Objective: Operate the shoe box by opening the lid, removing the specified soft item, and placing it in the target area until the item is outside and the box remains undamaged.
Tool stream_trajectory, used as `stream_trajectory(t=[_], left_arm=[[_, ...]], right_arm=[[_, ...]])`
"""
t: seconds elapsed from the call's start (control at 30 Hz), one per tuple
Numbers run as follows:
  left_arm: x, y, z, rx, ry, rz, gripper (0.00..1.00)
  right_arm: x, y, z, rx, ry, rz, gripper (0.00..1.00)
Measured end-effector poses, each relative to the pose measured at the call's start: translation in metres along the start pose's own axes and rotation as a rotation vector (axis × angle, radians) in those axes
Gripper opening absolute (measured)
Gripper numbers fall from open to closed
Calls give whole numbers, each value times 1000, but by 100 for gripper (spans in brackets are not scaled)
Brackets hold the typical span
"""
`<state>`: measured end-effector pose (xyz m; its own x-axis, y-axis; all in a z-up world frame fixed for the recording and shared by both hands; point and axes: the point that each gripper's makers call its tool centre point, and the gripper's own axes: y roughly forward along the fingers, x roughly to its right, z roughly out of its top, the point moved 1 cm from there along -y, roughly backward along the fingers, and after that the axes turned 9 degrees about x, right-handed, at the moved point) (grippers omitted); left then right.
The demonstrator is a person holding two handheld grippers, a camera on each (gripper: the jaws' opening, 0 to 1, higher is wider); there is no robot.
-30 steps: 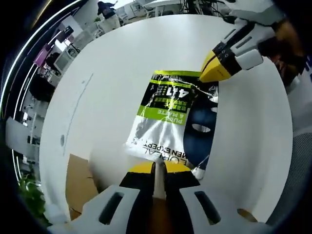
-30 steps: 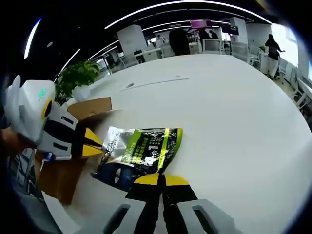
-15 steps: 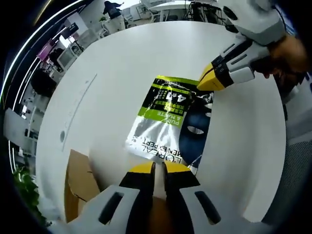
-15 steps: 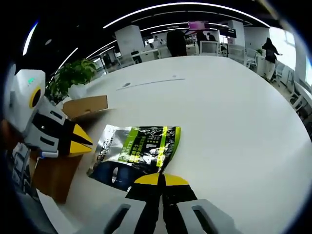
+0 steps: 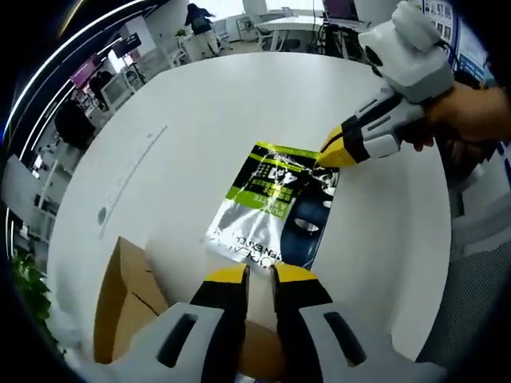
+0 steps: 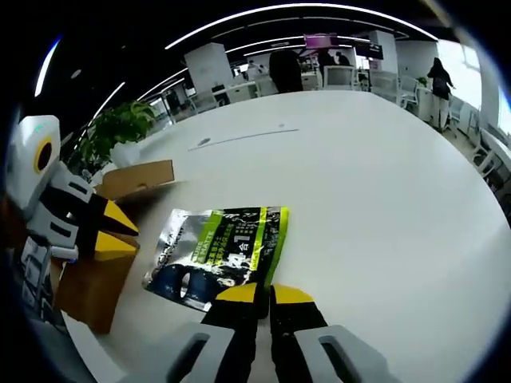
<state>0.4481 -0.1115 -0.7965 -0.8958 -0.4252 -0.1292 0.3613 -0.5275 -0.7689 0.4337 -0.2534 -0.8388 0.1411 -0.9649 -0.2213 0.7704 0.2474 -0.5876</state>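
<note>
In the left gripper view, the brown cardboard shoe box (image 5: 120, 303) sat at the near left on the round white counter (image 5: 200, 120), beside the left gripper (image 5: 257, 275). That gripper's yellow-tipped jaws stood a little apart with nothing between them, so it was released. Just beyond its tips lay the flat silver, green and dark blue foil sachet pack (image 5: 271, 203), outside the box and resting on the counter. The pack's long axis ran from the left gripper, at its silver end, away and to the right, with the bright green end farthest off. At that far green end, the right gripper (image 5: 327, 153), held by a person's hand (image 5: 471, 116), met the pack's far right corner; its yellow tips looked close together, but whether they pinched the foil could not be told there.

In the right gripper view, the left gripper (image 6: 112, 231) hung at the far left with its yellow jaws parted, over the cardboard shoe box (image 6: 104, 271) and clear of the pack. The sachet pack (image 6: 215, 254) lay flat to the right of the box, its long axis running left to right, silver end toward the box and green end near the right gripper (image 6: 264, 291). That gripper's jaws were nearly together at the pack's near right edge, and a grasp could not be confirmed.
</note>
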Motion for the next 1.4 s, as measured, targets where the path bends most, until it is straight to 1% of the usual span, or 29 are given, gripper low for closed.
stream_trajectory(t=[0.17,0.37,0.67,0.83,1.03,1.17,1.2,1.27,1.4], left_arm=[[-1,-7,4,23,-2,7,13],[-2,-16,7,53,-33,13,15],[-1,-29,4,87,-115,10,17],[0,-37,3,110,-155,15,20],[3,-48,-4,118,-172,20,25],[1,-55,-11,115,-175,28,28],[0,-58,-11,130,-175,29,28],[-1,-65,-12,140,-192,34,28],[-5,-75,-16,144,-209,56,29]], right_arm=[[0,-3,-1,0,3,-2,4],[-2,-9,3,13,-12,-1,9],[-4,-22,7,26,-37,9,14],[-13,-32,12,35,-58,29,18],[-27,-42,19,47,-77,59,24],[-39,-48,25,59,-95,84,26],[-42,-48,26,60,-98,90,27],[-48,-51,28,65,-105,101,30],[-59,-55,29,68,-118,122,32]])
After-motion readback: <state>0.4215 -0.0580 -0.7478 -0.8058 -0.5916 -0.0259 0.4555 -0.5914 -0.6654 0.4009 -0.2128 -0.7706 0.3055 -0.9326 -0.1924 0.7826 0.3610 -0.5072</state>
